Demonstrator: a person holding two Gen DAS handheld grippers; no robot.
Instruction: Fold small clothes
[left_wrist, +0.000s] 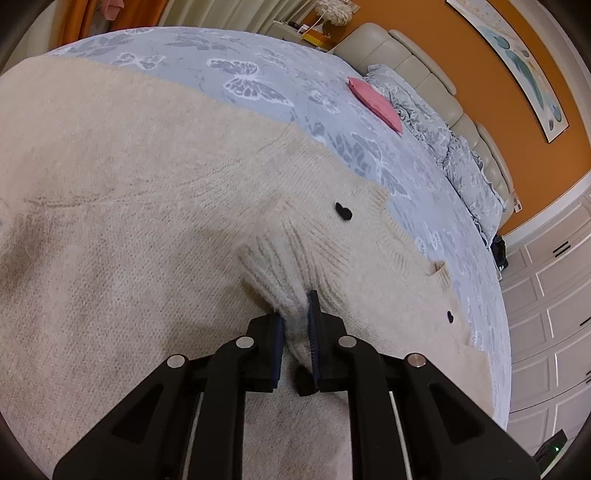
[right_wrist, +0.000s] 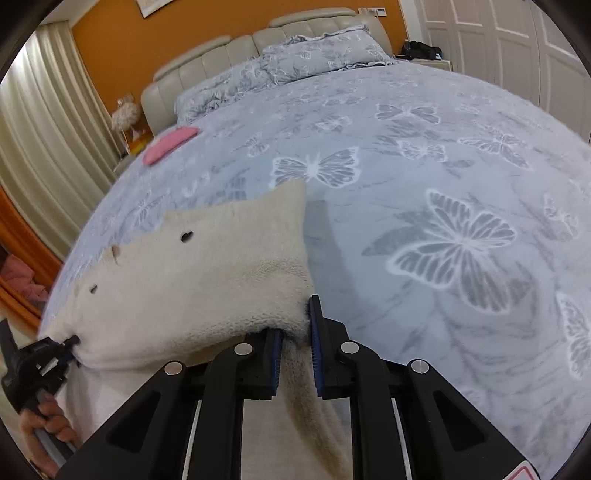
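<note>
Left wrist view: left gripper, nearest the lens, jaws clamped on a ribbed fold of the cream knit cardigan, which spreads across the butterfly-print bedspread with black heart buttons along its edge; pink folded cloth well apart, near the pillows. Right wrist view: right gripper, jaws pinched on the cardigan's fuzzy edge at the near side of the bedspread; left gripper at the far left, hand on its handle, closed on the same garment's other corner.
</note>
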